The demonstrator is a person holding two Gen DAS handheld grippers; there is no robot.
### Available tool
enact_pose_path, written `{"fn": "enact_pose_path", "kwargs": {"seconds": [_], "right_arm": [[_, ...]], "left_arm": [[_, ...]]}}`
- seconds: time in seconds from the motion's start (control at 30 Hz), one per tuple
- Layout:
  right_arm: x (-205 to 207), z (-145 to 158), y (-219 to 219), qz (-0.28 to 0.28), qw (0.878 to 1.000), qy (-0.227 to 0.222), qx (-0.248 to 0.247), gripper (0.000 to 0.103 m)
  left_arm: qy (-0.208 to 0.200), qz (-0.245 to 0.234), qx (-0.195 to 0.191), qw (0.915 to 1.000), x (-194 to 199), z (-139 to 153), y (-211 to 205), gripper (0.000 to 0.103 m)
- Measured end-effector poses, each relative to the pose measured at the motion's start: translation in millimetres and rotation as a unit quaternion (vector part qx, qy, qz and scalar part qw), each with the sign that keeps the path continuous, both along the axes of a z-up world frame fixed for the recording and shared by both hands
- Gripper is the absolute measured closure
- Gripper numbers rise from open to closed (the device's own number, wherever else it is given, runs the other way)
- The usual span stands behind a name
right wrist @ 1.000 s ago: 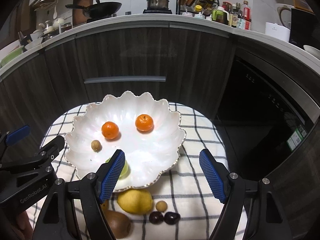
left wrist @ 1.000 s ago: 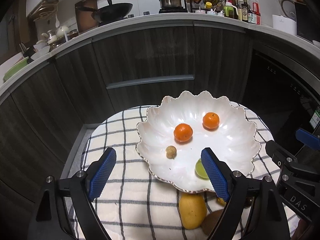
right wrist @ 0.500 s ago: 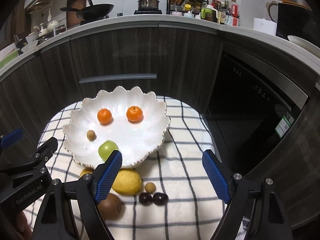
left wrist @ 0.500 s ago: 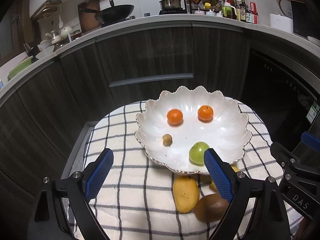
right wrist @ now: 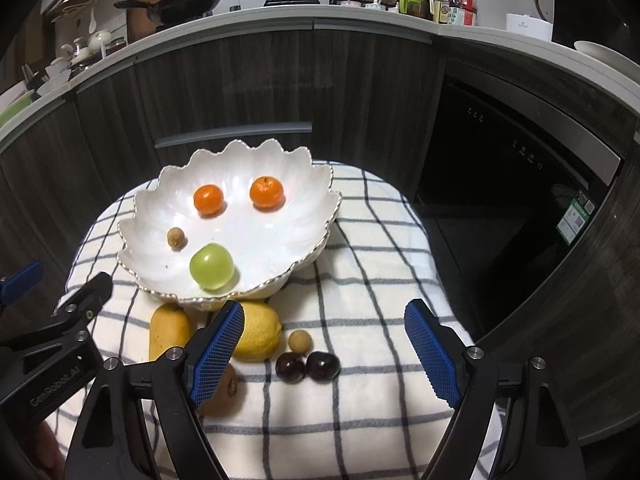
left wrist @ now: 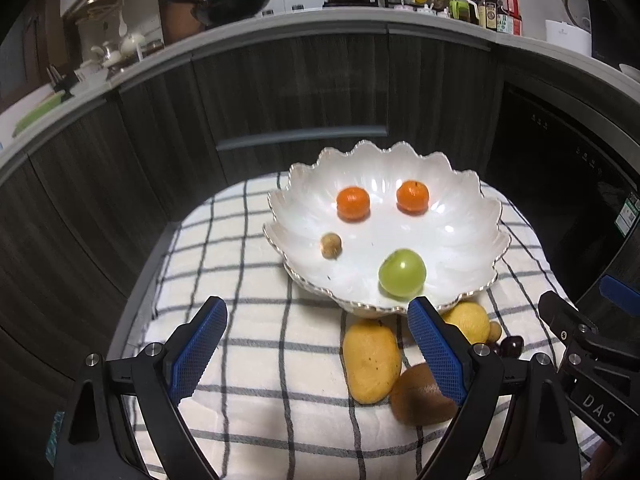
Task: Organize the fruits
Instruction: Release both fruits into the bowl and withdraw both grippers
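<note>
We hold our left gripper (left wrist: 316,344) above the near left part of the bench (left wrist: 248,360), released, nothing between its blue pads (left wrist: 198,350). Our right gripper (right wrist: 324,346) hangs over the near right part, likewise spread wide and gripping nothing. Each gripper shows at the edge of the other's view.

The bench wears a white cloth (right wrist: 360,400) with dark checks. On its far half sits a white scalloped bowl (right wrist: 296,168). Inside we see two oranges side by side toward the far edge, the left orange (right wrist: 208,199) and the right orange (right wrist: 266,193), apart from each other. A small tan longan (right wrist: 175,237) lies on the bowl's left side. A green fruit (right wrist: 211,266) rests near the bowl's near rim.

Loose fruit lies on the cloth just on our side of the bowl. A mango (left wrist: 372,360) lies lengthwise by the near rim, with a kiwi (left wrist: 420,394) touching its near right end; in the right wrist view our gripper's left pad covers part of the kiwi. A lemon (right wrist: 260,330) sits right of the mango, its far end under the bowl's rim. Just right of the lemon is a second longan (right wrist: 300,341), and nearer us two dark cherries (right wrist: 308,366) lie touching each other.
</note>
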State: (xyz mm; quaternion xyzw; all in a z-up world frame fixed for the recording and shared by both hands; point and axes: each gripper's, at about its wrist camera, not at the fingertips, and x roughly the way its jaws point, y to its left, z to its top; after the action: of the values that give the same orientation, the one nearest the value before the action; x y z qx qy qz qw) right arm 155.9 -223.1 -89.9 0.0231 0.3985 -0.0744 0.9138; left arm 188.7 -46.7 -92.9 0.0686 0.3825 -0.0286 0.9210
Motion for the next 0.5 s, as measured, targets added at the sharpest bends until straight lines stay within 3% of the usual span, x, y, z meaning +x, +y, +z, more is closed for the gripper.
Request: {"fn": "enact_pose_path", "kwargs": {"seconds": [0.5], "right_arm": [[3.7,-28.7,-4.6,-0.004,1.0,0.026,-0.006,0.02]], "left_arm": [[0.063,-0.019,0.001,0.9978,18.7,-48.3,-18.6,0.011]]}}
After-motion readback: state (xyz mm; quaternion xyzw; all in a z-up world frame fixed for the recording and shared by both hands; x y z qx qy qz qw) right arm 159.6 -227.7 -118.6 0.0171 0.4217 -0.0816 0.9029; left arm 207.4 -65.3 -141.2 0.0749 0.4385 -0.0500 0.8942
